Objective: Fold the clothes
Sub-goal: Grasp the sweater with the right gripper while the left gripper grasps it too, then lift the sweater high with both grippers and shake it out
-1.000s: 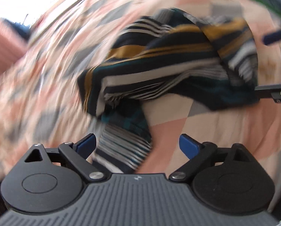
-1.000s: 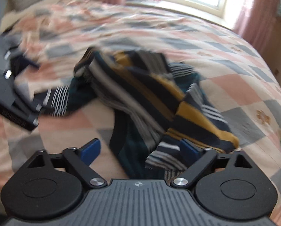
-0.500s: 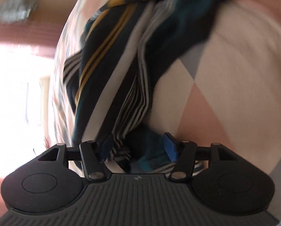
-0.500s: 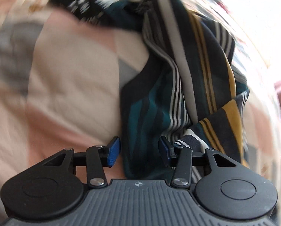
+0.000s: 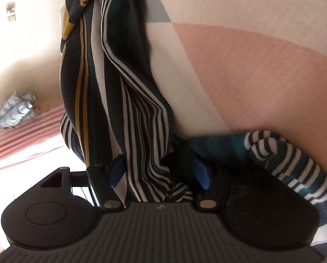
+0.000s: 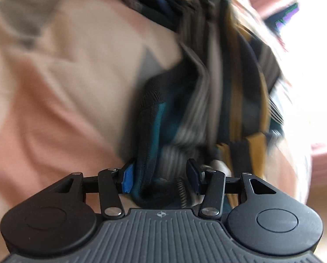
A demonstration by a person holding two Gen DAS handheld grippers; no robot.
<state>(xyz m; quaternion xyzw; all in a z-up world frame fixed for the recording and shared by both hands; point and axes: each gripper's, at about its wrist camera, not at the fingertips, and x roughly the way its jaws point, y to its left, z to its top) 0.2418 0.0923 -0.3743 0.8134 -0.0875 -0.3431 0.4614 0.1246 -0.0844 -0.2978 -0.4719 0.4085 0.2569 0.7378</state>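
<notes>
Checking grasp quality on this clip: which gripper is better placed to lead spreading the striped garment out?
Probably the left gripper. Its view is sharp and shows the striped garment stretched taut from its fingers. The right gripper also clamps fabric, but a bunched, blurred wad near the cuff. A judgement only.

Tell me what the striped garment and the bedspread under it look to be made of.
Striped garment: likely a thin knit, probably jersey. It hangs in soft folds, and a ribbed dark edge shows in the right wrist view. Matte finish.
Bedspread: seems woven cotton or similar, matte, with a fine grain across the pink patch. The fibre itself cannot be told.
</notes>
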